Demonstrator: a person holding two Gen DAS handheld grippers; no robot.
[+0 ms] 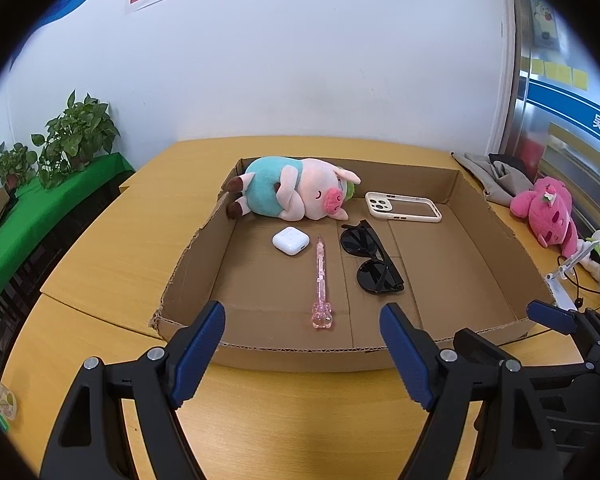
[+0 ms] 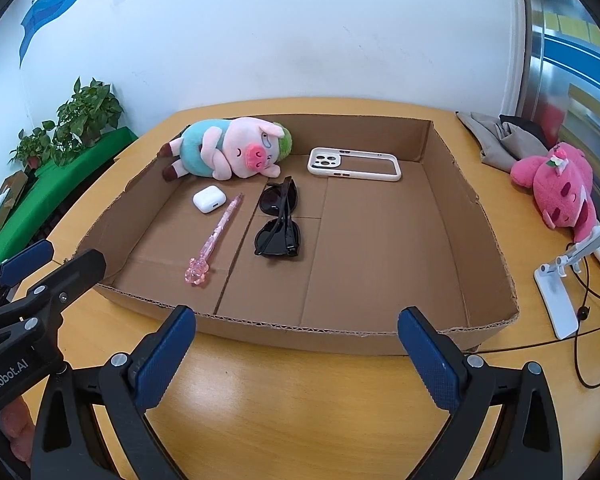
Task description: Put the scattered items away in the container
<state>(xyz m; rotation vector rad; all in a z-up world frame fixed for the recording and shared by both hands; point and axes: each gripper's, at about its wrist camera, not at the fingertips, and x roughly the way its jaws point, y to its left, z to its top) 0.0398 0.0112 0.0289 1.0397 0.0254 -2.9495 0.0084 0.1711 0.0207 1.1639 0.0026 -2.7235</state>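
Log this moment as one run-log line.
left gripper open | right gripper open | box holds pig, pen, sunglasses

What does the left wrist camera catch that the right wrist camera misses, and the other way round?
Only the left wrist view shows a patterned paper cup at the table's near left edge. Only the right wrist view shows the whole white phone stand and a blue wall banner. Both share the cardboard tray holding the pig plush, earbud case, pink pen, sunglasses and phone case, plus the pink plush outside.
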